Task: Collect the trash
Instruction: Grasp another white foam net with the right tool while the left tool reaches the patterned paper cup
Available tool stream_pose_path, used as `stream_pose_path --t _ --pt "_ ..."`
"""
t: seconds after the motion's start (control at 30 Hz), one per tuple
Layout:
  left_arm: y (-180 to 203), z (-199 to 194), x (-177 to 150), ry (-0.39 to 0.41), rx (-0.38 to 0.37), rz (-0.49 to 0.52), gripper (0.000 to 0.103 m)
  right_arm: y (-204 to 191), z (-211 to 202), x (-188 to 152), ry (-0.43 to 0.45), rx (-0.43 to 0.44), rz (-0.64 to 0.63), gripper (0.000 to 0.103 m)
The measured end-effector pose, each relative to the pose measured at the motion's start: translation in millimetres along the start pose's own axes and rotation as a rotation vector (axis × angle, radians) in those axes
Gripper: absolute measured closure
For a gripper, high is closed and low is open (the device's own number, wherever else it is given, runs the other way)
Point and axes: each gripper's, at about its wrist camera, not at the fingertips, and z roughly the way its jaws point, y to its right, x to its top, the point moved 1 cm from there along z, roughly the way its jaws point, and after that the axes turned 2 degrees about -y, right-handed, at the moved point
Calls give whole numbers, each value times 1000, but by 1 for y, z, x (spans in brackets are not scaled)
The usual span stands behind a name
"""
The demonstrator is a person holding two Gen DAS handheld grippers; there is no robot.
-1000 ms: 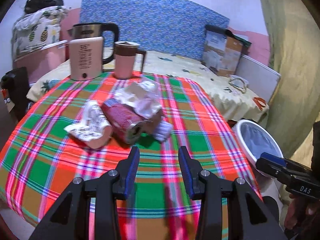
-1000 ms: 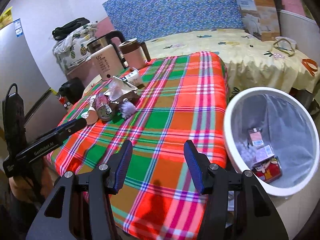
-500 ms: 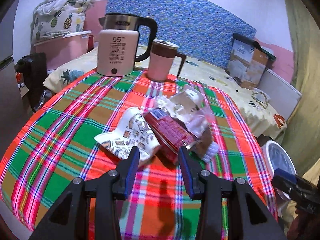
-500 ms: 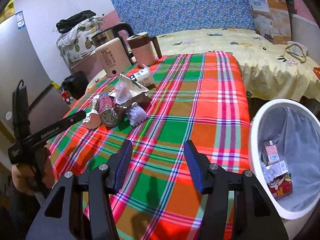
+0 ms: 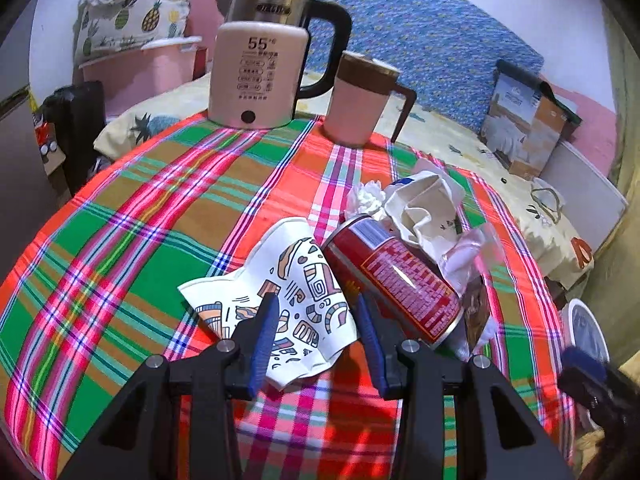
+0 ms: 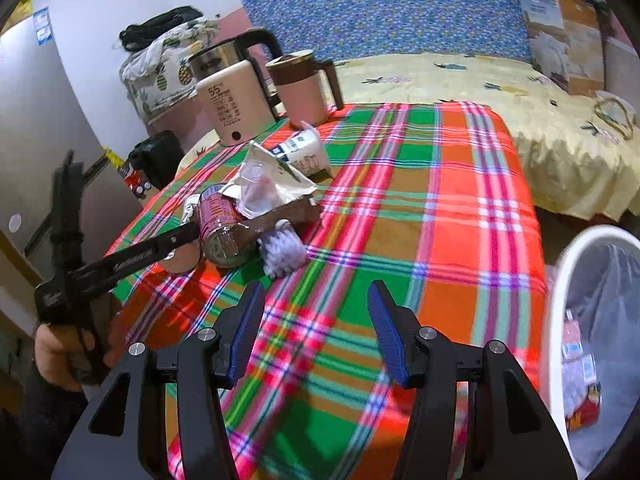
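Note:
A pile of trash lies on the plaid tablecloth [image 5: 120, 216]: a crushed patterned paper cup [image 5: 296, 280], a red can [image 5: 400, 284] on its side, crumpled white wrappers [image 5: 424, 204] and a white ruffled piece [image 6: 282, 250]. My left gripper [image 5: 316, 320] is open, its fingers on either side of the paper cup's near end. My right gripper [image 6: 316, 308] is open and empty over the cloth, right of the pile. The can [image 6: 218, 224] and the left gripper's finger [image 6: 160, 246] also show in the right wrist view.
A pink kettle [image 5: 256, 76] and a pink mug [image 5: 360, 104] stand at the table's far edge. A white trash bin [image 6: 592, 320] with boxes inside stands right of the table. A small yoghurt cup [image 6: 304, 152] lies behind the pile. A bed lies beyond.
My left gripper has moved forward over the table to the pile, and its open fingers now flank the paper cup. My right gripper has shifted left, away from the bin.

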Motion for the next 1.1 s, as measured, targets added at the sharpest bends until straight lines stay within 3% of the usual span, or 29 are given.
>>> stream_pose_path --t 0.17,0.47,0.53,0.57,0.7,1.1 --pt "-1 -10 -5 10 -6 41 76 -9 25 12 -28 -1 -65 47" --pt "-12 -20 -9 6 -33 41 80 -21 63 26 -95 54 -103 48" --pt "-13 -20 -9 5 -37 42 80 -23 68 25 -114 60 -93 73" --pt "-13 -20 -10 4 -37 45 80 -23 68 23 -121 59 -94 78" --pt "-11 -20 -11 4 -35 65 81 -23 53 14 -105 53 -88 84" --pt "11 -48 -27 10 -111 85 81 -8 -8 -23 -49 64 -6 87"
